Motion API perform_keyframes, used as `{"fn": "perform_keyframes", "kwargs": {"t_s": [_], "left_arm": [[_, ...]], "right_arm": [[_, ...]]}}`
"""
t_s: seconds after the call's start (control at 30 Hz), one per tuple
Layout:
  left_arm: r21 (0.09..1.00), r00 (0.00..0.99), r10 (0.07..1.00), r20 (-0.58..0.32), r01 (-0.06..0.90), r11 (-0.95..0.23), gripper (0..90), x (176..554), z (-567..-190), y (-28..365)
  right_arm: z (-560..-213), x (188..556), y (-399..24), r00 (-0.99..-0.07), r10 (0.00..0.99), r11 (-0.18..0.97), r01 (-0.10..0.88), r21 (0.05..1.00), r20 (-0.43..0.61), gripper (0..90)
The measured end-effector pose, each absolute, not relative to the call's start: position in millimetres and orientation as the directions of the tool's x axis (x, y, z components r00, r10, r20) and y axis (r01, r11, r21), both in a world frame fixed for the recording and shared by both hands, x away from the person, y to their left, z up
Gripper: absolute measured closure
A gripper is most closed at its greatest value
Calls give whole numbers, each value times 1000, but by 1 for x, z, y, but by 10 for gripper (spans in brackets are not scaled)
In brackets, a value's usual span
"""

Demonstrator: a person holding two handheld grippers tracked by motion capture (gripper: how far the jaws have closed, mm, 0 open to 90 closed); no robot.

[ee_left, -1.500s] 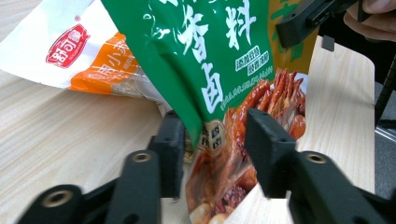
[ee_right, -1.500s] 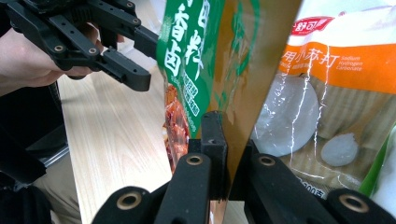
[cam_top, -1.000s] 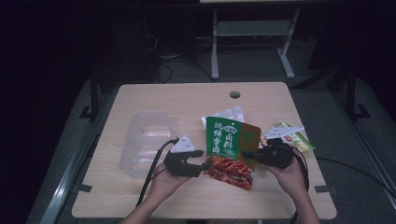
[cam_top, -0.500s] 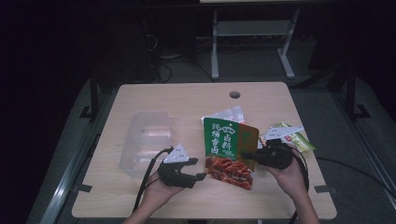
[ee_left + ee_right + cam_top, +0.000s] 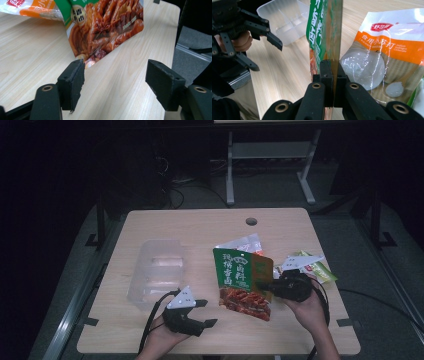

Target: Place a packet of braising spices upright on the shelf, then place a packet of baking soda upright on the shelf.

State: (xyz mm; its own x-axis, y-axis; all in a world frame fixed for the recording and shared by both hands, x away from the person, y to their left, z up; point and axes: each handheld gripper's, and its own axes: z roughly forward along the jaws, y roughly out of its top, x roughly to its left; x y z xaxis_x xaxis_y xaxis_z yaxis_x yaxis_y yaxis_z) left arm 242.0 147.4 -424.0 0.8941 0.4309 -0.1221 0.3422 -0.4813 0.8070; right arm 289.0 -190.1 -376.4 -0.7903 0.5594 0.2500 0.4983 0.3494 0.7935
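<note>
1. The right gripper (image 5: 265, 287) pinches the right edge of a green seasoning pouch printed with red braised meat (image 5: 242, 282), its jaws pressed together on the film.
2. The pouch stands tilted on the light wooden table (image 5: 200, 227), its lower corner near the front edge.
3. The left gripper (image 5: 205, 313) sits just left of the pouch; its jaws, which have just been opening, stand spread with nothing between them.
4. A clear plastic divided tray (image 5: 157, 270) lies at the left, and a white-and-orange baking soda bag (image 5: 384, 50) lies behind the pouch.
</note>
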Motion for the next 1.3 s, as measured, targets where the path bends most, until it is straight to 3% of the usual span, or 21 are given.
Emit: {"fn": "perform_keyframes", "kwargs": {"t_s": [0.43,1.3], "left_arm": [[821,890,428,-158,359,-445,276,240,-424,153],[823,909,387,-156,337,-458,276,240,-422,147]], "right_arm": [[-363,277,-177,-810,548,359,452,817,207,898],[-375,281,-190,-779,575,324,498,804,251,896]]}}
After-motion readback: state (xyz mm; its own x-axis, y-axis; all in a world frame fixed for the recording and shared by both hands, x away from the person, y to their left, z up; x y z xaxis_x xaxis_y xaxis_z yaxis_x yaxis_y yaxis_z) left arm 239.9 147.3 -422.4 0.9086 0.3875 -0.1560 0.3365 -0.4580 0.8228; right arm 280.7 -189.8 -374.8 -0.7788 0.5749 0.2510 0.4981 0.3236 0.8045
